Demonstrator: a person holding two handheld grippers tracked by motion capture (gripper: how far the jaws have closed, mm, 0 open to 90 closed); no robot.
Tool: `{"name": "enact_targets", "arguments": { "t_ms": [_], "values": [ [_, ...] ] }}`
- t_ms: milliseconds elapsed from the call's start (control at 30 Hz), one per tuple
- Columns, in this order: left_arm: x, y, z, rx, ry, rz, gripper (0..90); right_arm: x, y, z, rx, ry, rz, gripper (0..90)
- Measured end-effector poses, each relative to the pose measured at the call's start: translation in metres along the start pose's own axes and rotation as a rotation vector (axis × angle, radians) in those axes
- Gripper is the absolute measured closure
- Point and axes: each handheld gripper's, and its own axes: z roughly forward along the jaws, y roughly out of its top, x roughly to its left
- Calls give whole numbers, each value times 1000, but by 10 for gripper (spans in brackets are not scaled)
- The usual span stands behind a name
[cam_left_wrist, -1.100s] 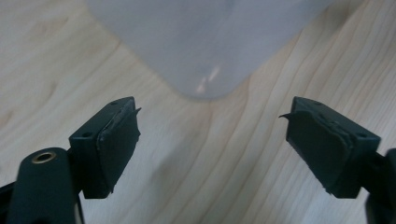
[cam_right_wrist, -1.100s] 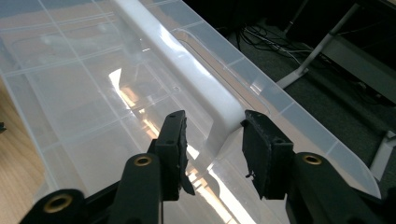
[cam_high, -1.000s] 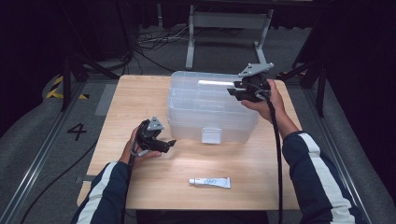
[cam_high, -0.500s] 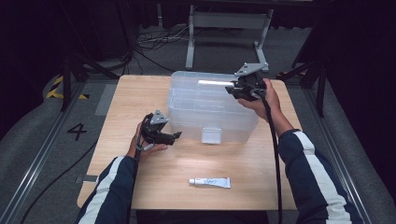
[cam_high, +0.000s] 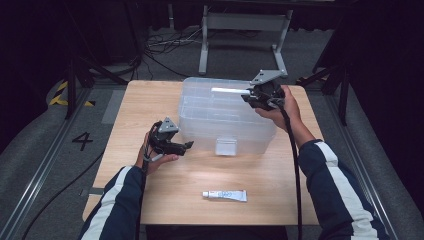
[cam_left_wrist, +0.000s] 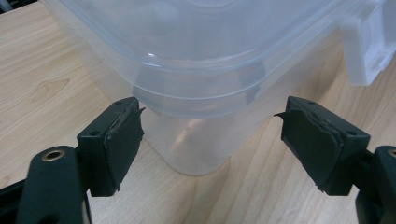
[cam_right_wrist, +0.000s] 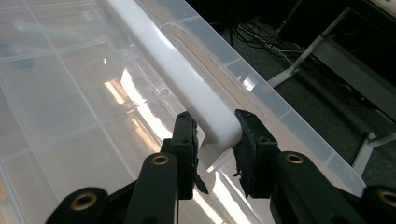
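A clear plastic box (cam_high: 225, 120) with a lid stands on the wooden table (cam_high: 150, 100). Along the lid's far side runs a white handle (cam_high: 229, 90) (cam_right_wrist: 177, 74). My right gripper (cam_high: 248, 95) (cam_right_wrist: 215, 135) has just been closing on the handle's right end, and both pads press on it. My left gripper (cam_high: 189, 146) (cam_left_wrist: 210, 140) stands open at the box's near left corner (cam_left_wrist: 201, 93). The corner lies between the jaws without touching either pad.
A small white tube (cam_high: 225, 195) lies on the table near the front edge. The box's front latch (cam_high: 226, 146) (cam_left_wrist: 369, 46) hangs at the middle of its near wall. Cables and a metal frame (cam_high: 240, 30) stand on the floor beyond the table.
The left gripper has edged a little to the right, toward the box's corner. The right hand has kept its place at the handle.
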Motion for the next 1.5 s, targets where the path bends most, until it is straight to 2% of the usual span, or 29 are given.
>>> {"name": "enact_targets", "arguments": {
  "t_ms": [100, 233, 367, 467, 533, 633, 733, 800, 867, 1167, 1333, 1500],
  "values": [
    [-5, -2, -5, 11, -7, 5, 211, 2, 1, -3, 10, 14, -7, 708],
    [-11, -4, -13, 3, -6, 22, 215, 6, -1, -6, 8, 22, -19, 709],
    [-17, -7, -19, -10, -6, 23, 223, 11, -3, -11, 0, 18, -29, 710],
    [-17, -8, -21, -14, -4, 18, 252, 14, -5, -15, -2, 12, -34, 714],
    [-16, -8, -22, -11, -11, 25, 265, 13, -6, -17, -5, 29, -31, 715],
    [-15, -11, -27, -2, -22, 69, 292, 11, -5, -17, -1, 40, -26, 715],
    [-11, -14, -36, -15, -17, 65, 307, 7, -4, -16, -1, 53, -17, 715],
    [-9, -16, -39, -19, -17, 48, 307, 6, -4, -16, 1, 60, -5, 715],
    [-9, -16, -42, -21, 6, 44, 303, 4, -2, -16, -2, 61, -4, 715],
    [-11, -13, -52, -59, 8, 38, 326, -5, 7, -15, 7, 60, 17, 713],
    [-10, -10, -60, -95, 9, 30, 382, -7, 8, -15, 11, 62, 26, 712],
    [-13, -3, -65, -139, -15, 34, 516, -10, 11, -15, 15, 61, 34, 711]
  ]
}}
